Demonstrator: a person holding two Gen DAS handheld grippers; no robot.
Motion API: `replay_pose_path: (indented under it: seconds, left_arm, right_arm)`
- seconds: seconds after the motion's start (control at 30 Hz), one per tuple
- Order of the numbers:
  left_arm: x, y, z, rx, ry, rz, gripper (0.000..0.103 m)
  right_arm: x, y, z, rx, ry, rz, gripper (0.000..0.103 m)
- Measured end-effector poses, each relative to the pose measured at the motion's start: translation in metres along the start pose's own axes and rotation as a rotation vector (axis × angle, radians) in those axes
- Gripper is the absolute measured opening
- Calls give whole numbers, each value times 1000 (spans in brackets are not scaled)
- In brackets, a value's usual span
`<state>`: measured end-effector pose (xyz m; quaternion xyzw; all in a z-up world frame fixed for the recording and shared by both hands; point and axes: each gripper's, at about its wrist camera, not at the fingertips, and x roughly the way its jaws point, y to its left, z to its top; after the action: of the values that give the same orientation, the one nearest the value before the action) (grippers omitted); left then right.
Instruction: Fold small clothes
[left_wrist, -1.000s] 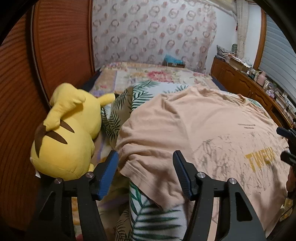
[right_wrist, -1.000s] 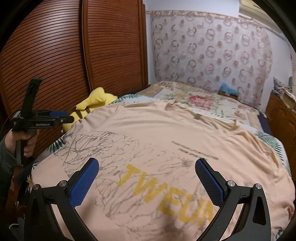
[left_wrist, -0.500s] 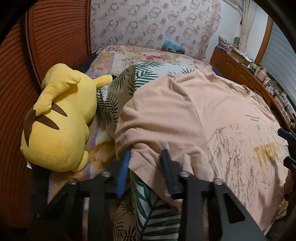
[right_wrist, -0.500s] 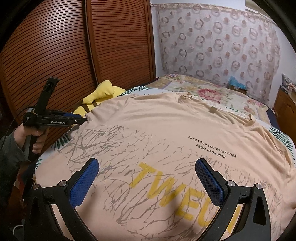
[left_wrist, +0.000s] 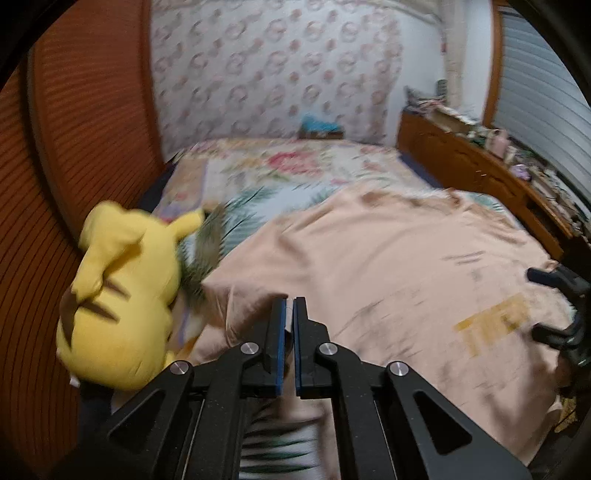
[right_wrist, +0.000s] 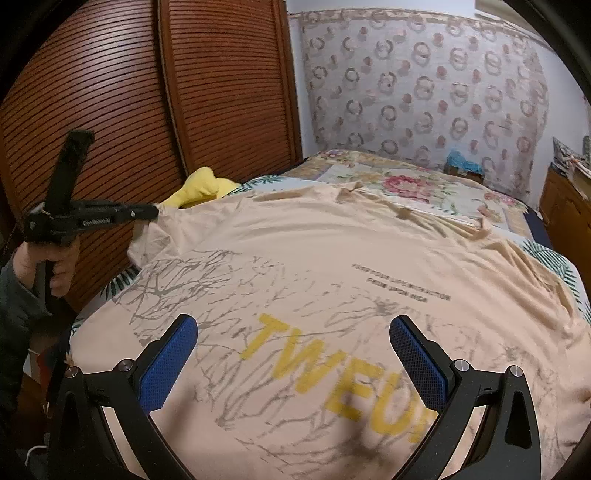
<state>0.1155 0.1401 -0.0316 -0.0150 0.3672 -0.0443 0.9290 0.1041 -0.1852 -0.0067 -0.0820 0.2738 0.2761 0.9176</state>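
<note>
A yellow plush toy (left_wrist: 122, 295) lies by the wardrobe; my left tool (left_wrist: 289, 306) is clamped tight on the sleeve edge of the peach T-shirt (right_wrist: 332, 266) (spread printed-side up on the bed (right_wrist: 424, 188)), while my right tool (right_wrist: 293, 332) hovers wide open, holding nothing.

A peach T-shirt (right_wrist: 332, 258) is lying spread face up, its front carrying grey branch-like streaks, a small line of dark text and yellow block letters. Most of it is stretching flat beneath and beyond the right gripper (right_wrist: 293, 358), whose fingers are standing wide above the yellow print. Its sleeve edge is being pinched and lifted off the surface by the left gripper (left_wrist: 289, 306), bunching just ahead of those tips.
</note>
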Motion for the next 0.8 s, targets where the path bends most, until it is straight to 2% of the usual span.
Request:
replay_pose_path:
  seconds: [0.17, 0.33, 0.43, 0.5, 0.53, 0.6, 0.73, 0.8]
  left_arm:
    - [-6, -48, 24, 67, -37, -88, 4]
    - [-17, -81, 27, 87, -63, -158, 5]
    - [-25, -84, 24, 83, -77, -145, 24]
    - [-30, -80, 22, 77, -91, -140, 31]
    - [-33, -80, 21, 74, -98, -130, 39]
    - [-41, -76, 18, 66, -125, -106, 44]
    - [-49, -59, 9, 35, -169, -77, 77]
    - [-48, -47, 5, 11, -180, -68, 81]
  right_arm:
    - [-10, -6, -4, 24, -23, -28, 103]
    - [-17, -4, -10, 63, -36, -50, 103]
    - [-20, 1, -13, 74, -43, -57, 103]
    - [-20, 4, -13, 77, -47, -61, 103]
    - [-19, 7, -13, 77, -49, -62, 103]
    - [-18, 11, -12, 73, -54, -60, 103]
    - [-10, 25, -7, 39, -55, -41, 100]
    - [0, 31, 2, 10, -48, -21, 97]
